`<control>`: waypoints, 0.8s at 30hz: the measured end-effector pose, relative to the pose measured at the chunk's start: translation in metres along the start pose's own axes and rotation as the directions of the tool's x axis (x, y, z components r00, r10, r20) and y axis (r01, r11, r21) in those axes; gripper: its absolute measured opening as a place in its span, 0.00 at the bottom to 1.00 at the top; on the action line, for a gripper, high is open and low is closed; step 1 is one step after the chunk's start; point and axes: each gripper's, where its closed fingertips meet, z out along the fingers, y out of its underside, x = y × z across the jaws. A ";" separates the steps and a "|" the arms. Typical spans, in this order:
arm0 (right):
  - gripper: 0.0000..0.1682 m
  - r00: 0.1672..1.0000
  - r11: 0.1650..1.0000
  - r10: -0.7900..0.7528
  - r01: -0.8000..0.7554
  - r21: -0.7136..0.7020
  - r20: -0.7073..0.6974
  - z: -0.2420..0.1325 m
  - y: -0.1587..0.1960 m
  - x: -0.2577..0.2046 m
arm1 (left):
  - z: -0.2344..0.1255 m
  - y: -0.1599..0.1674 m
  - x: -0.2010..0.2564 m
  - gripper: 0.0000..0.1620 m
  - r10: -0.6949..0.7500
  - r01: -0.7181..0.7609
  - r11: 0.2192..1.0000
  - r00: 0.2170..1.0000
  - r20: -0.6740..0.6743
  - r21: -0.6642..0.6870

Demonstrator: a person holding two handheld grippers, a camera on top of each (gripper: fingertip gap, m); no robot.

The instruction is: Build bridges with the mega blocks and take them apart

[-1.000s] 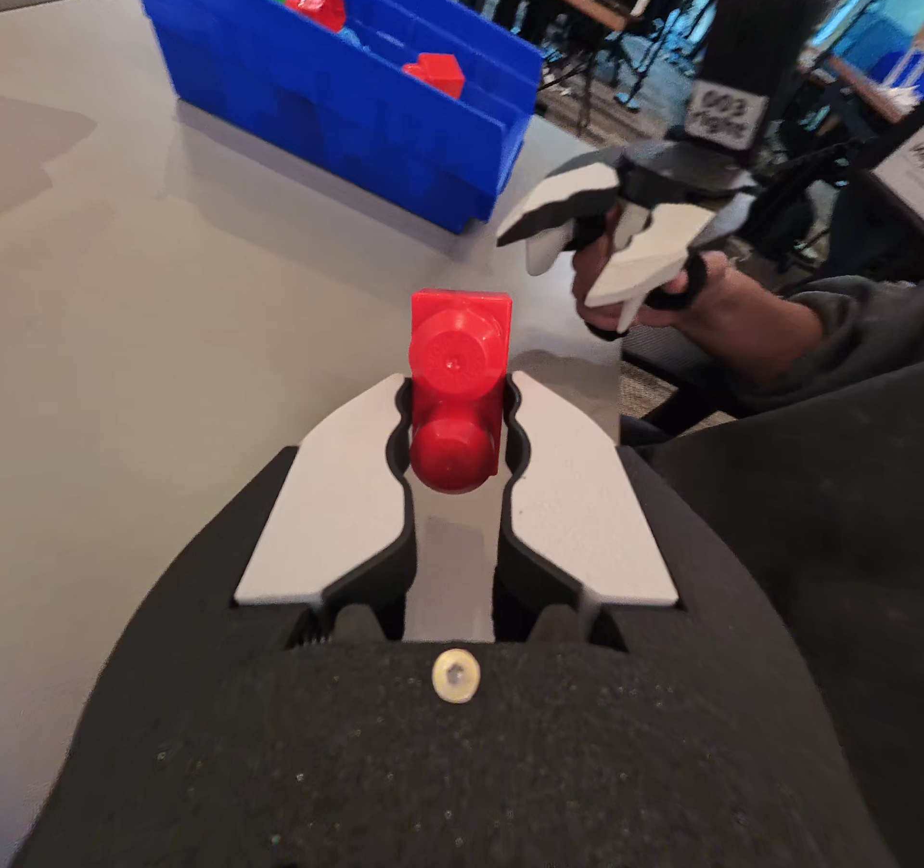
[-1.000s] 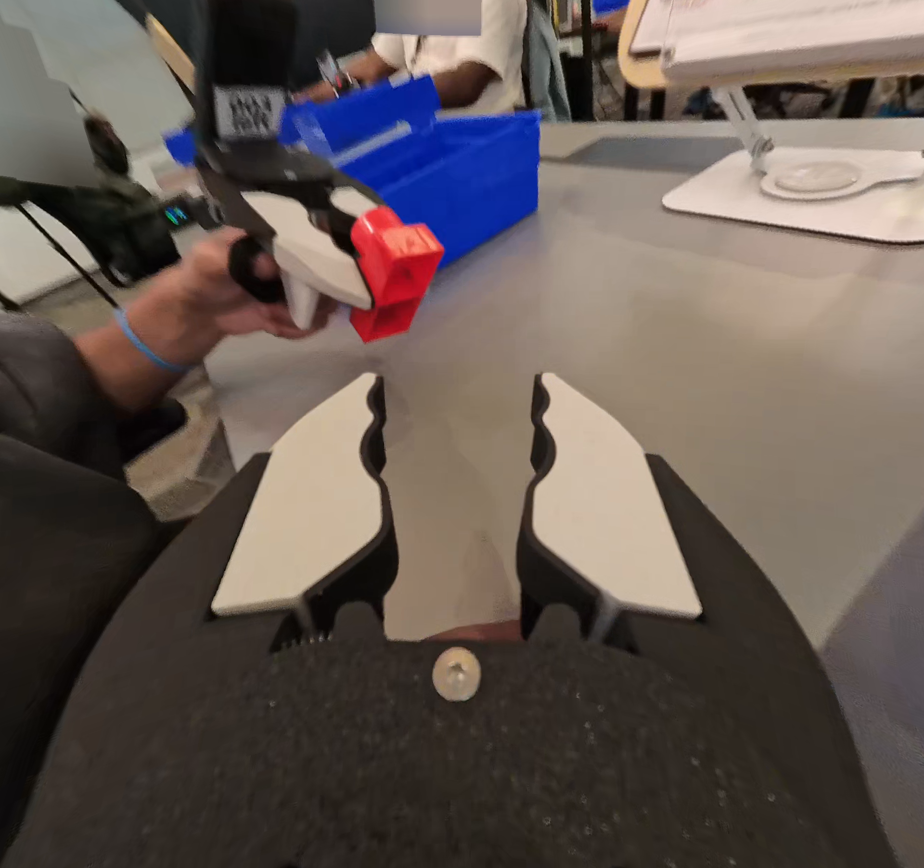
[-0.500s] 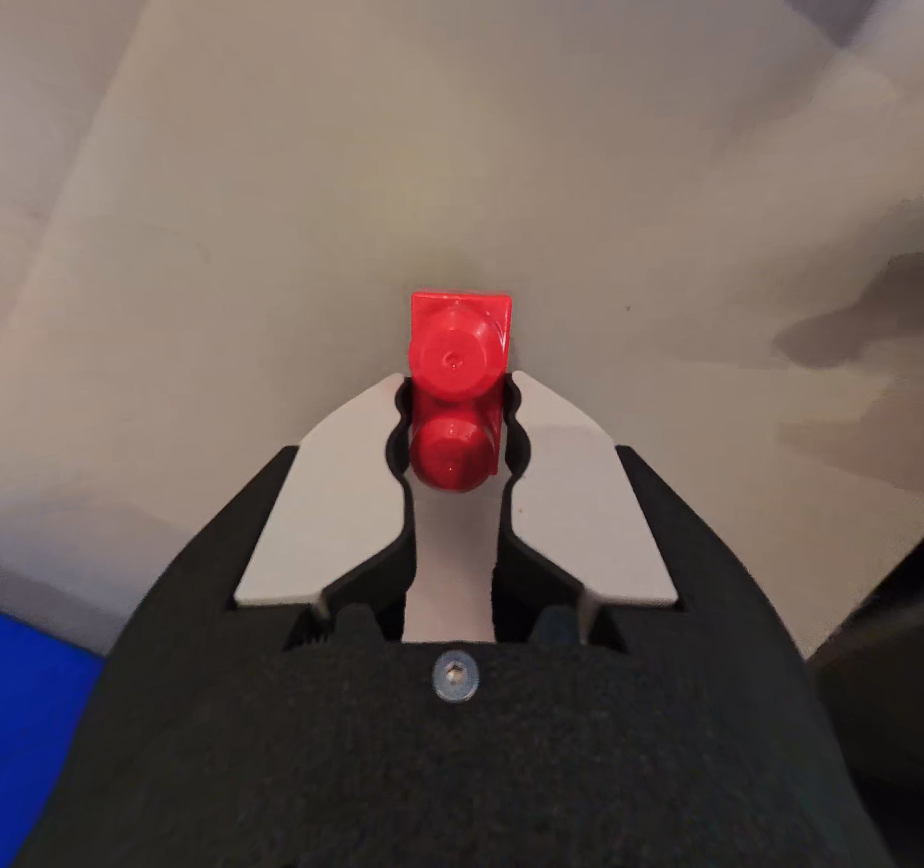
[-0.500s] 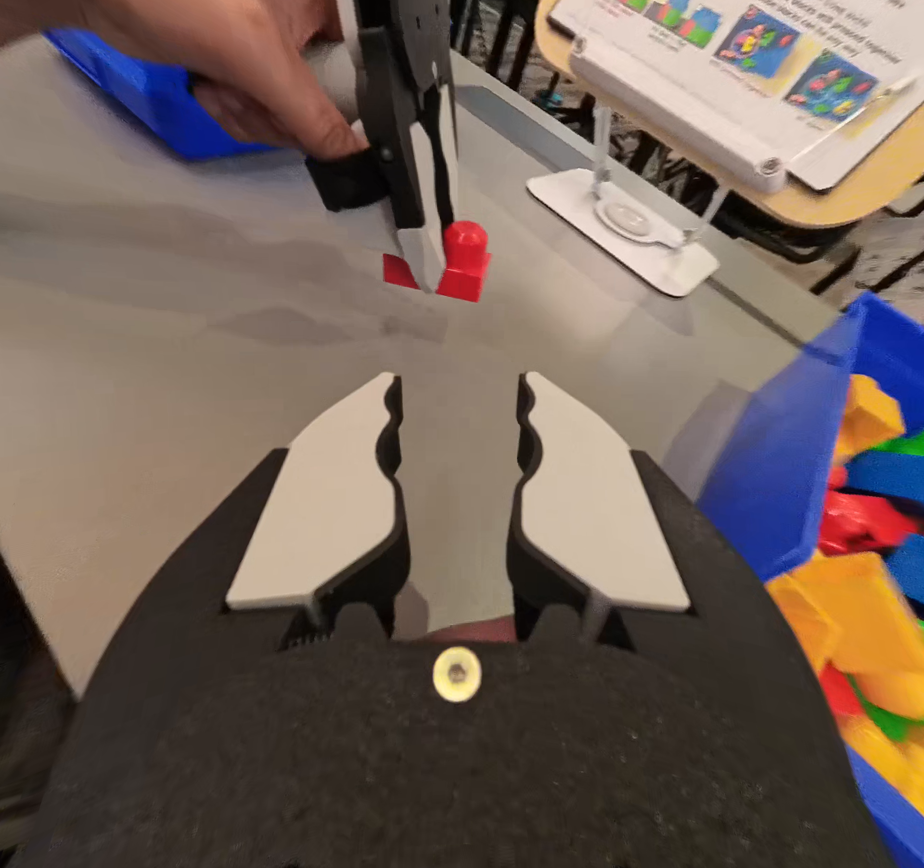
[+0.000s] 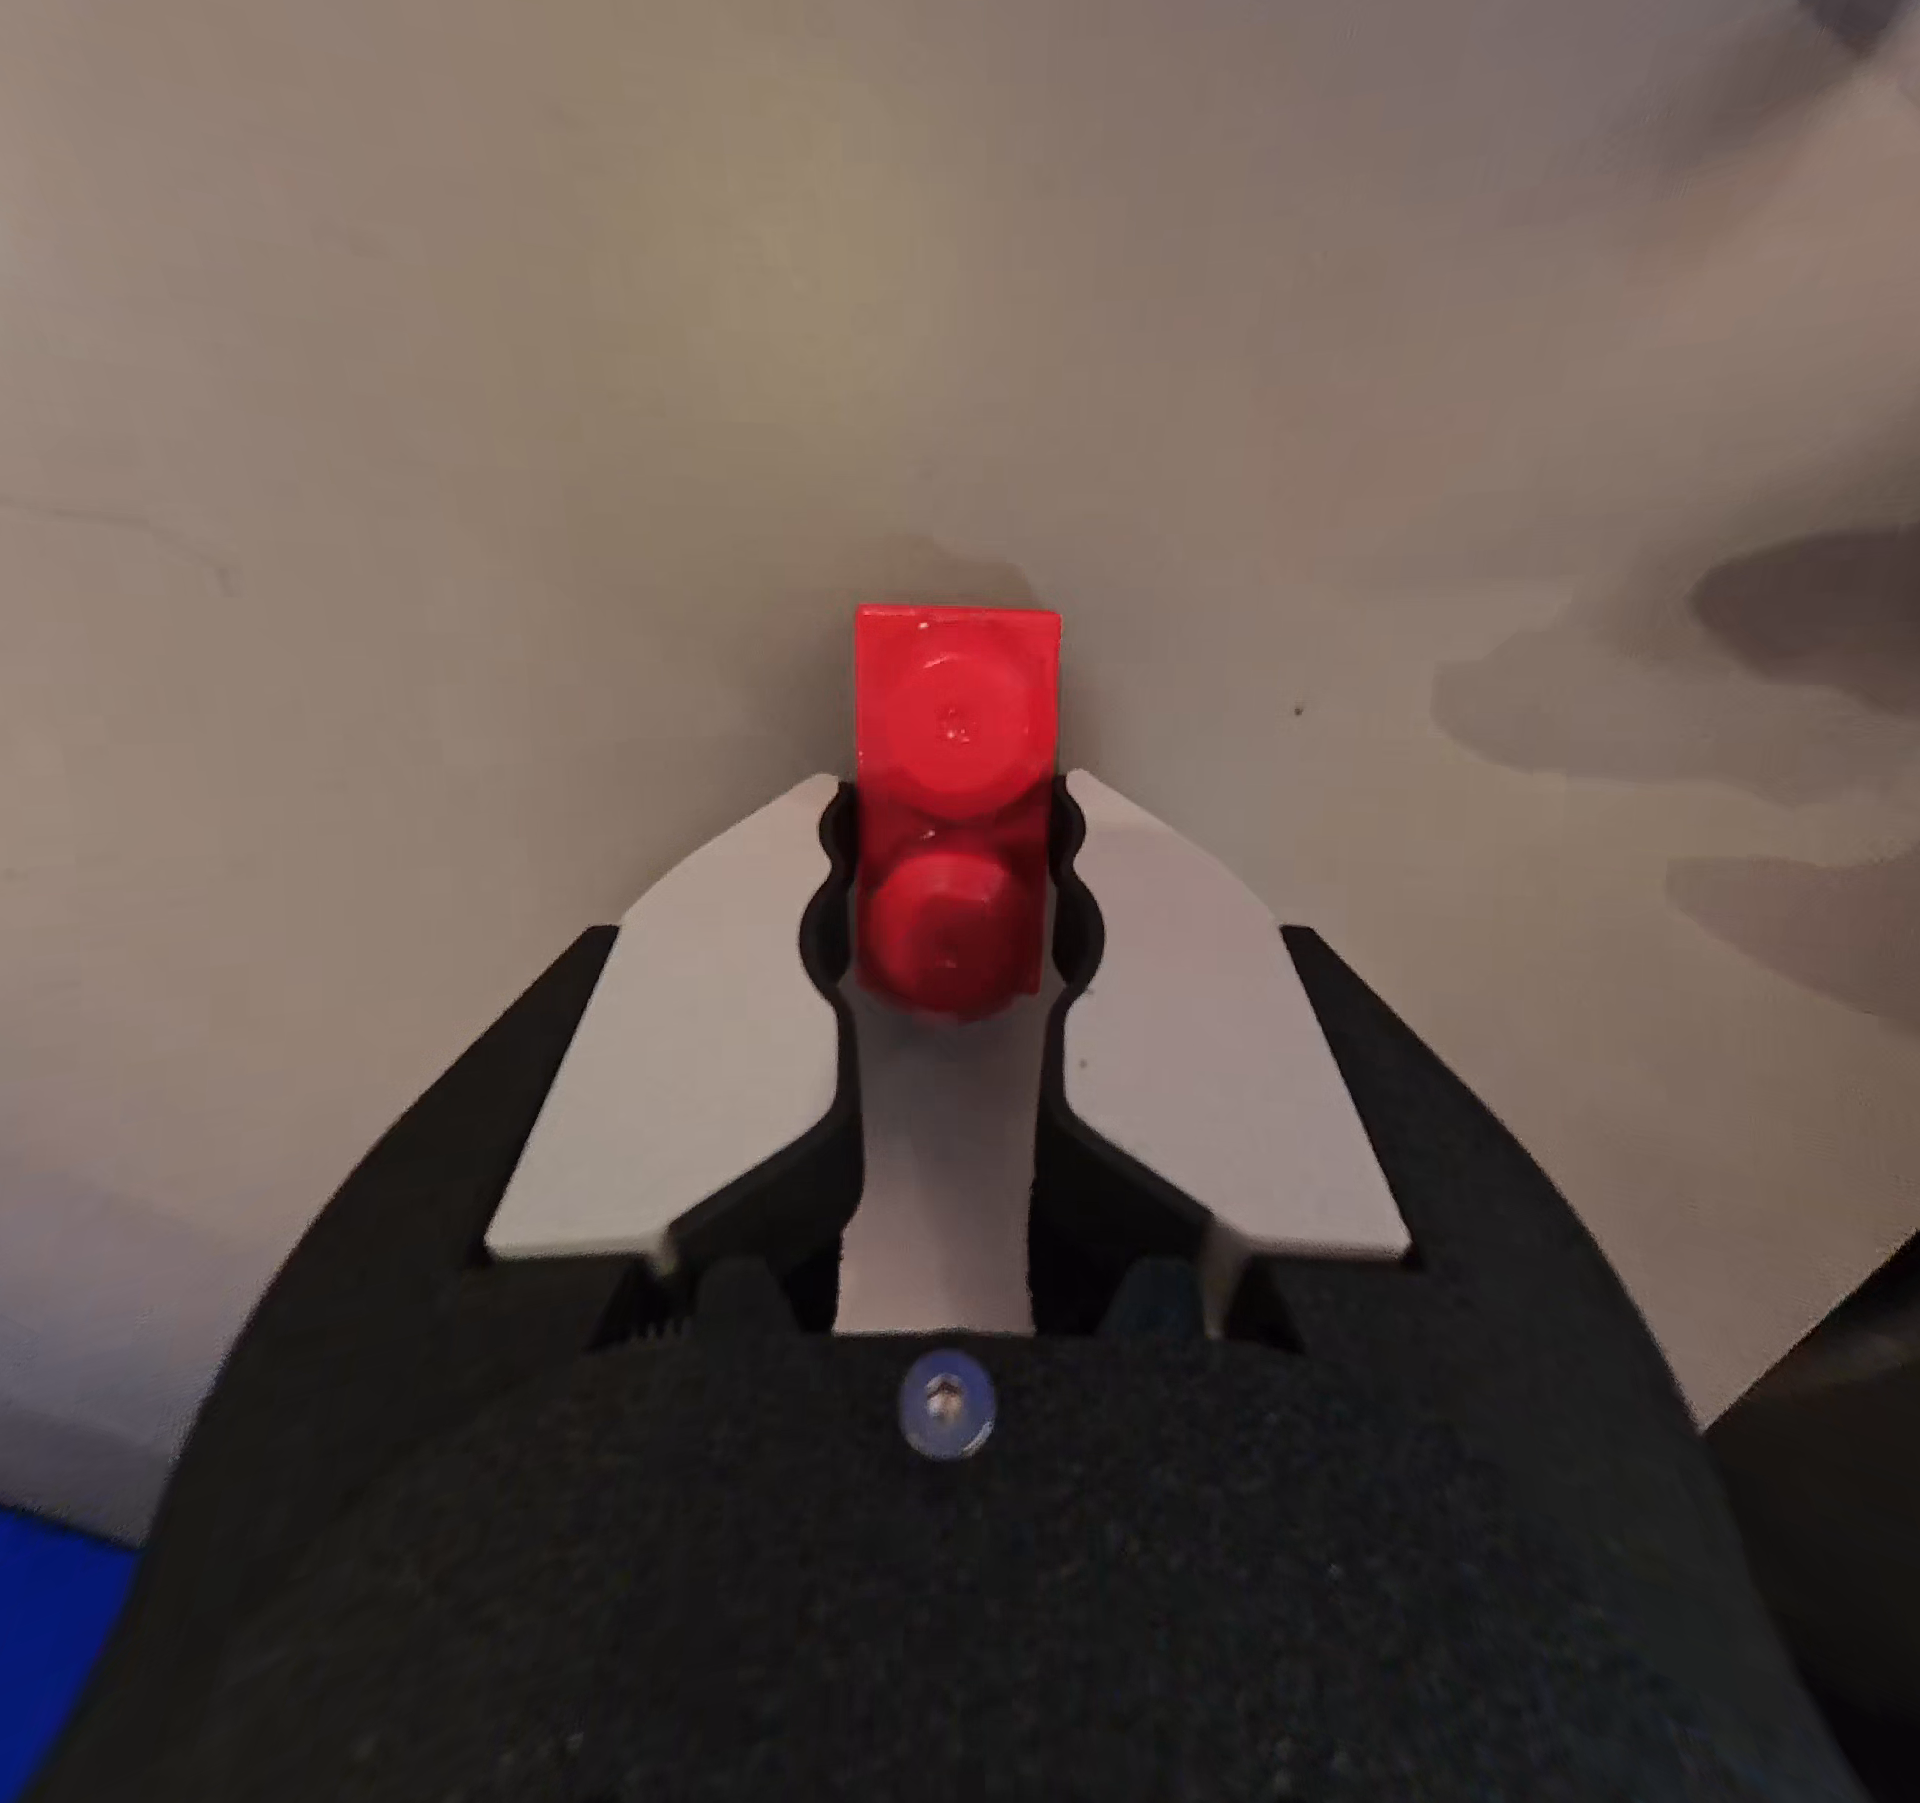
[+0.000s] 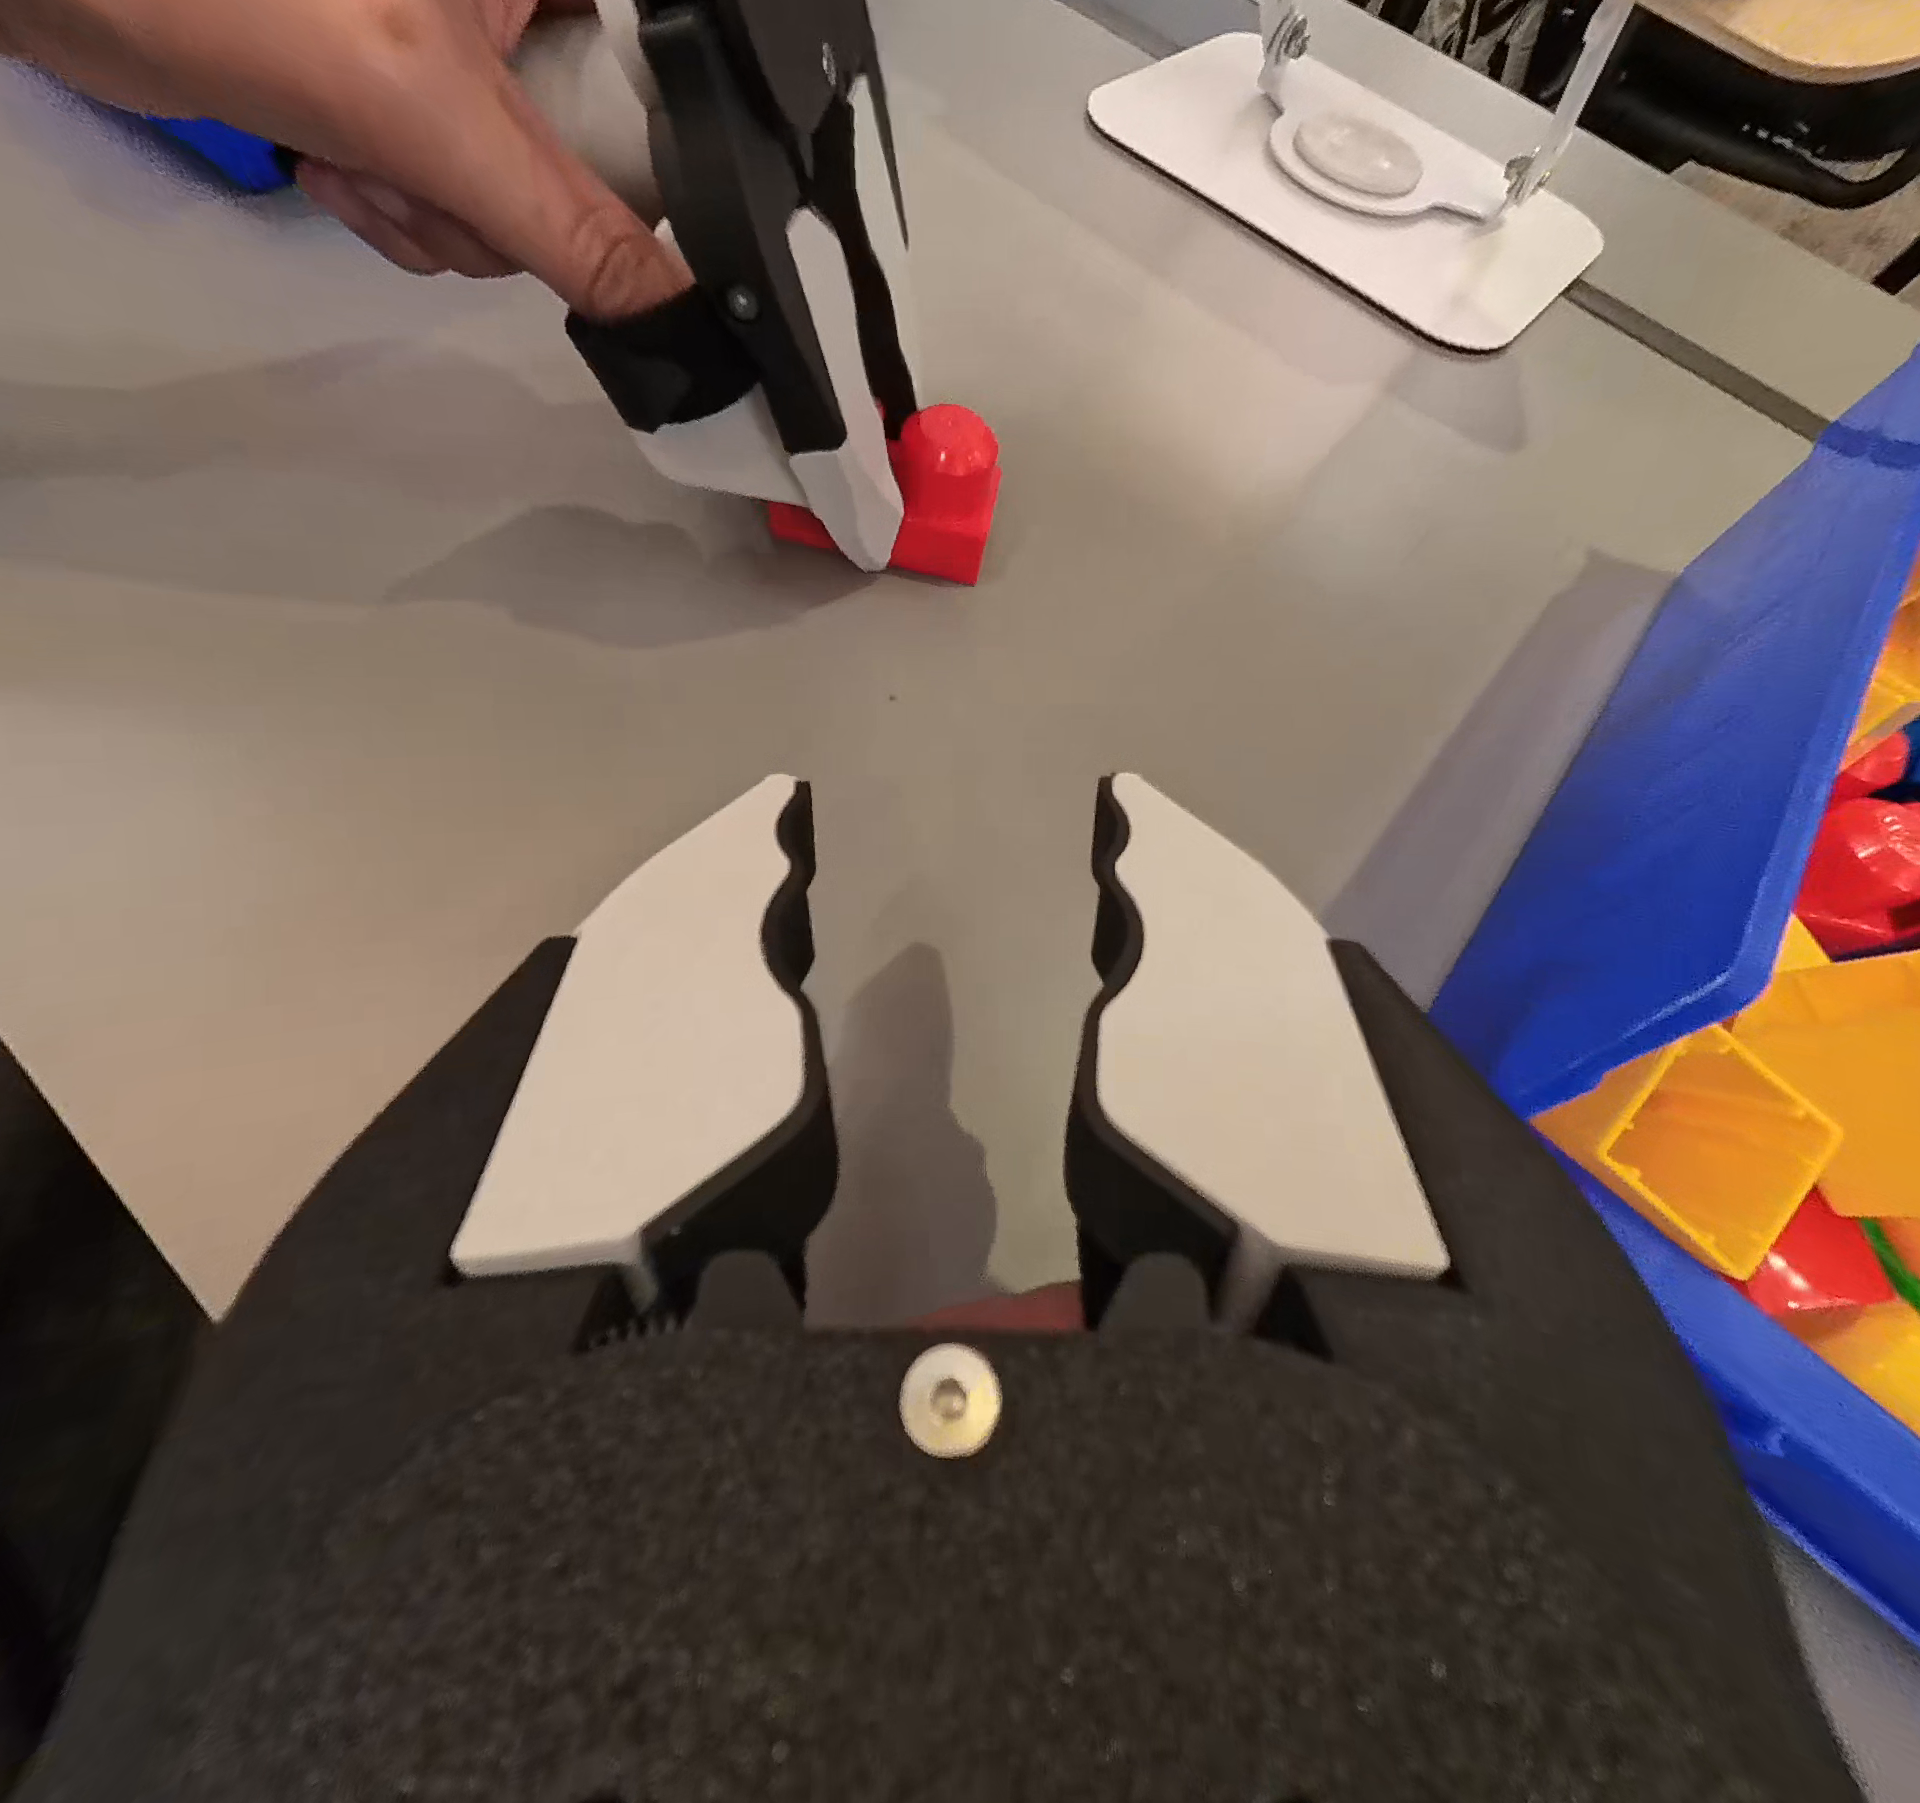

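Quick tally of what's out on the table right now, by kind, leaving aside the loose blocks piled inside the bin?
Red two-stud block, on the table in the left gripper: 1
Blue bin of blocks: 1
White stand: 1
Grippers, counting the open, empty right gripper: 2
Total: 5

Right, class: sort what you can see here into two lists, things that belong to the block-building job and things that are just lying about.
Part of the job:
- red block, on the table
- left gripper, shut on it
- right gripper, open, empty
- blue bin of loose blocks

Just lying about:
- white stand
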 end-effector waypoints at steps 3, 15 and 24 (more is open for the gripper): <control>0.31 0.999 0.999 0.053 -0.053 -0.006 0.010 0.004 0.003 0.001 | -0.001 0.002 0.001 0.27 -0.005 0.005 1.000 1.000 -0.005 0.013; 0.44 0.975 0.971 0.218 -0.222 -0.087 -0.048 0.048 0.004 -0.008 | -0.079 0.089 0.048 0.33 -0.194 0.258 0.805 0.965 -0.174 0.535; 0.46 0.965 0.961 0.234 -0.249 -0.124 -0.120 0.109 -0.034 -0.017 | -0.093 0.126 0.058 0.31 -0.190 0.285 0.753 0.957 -0.218 0.593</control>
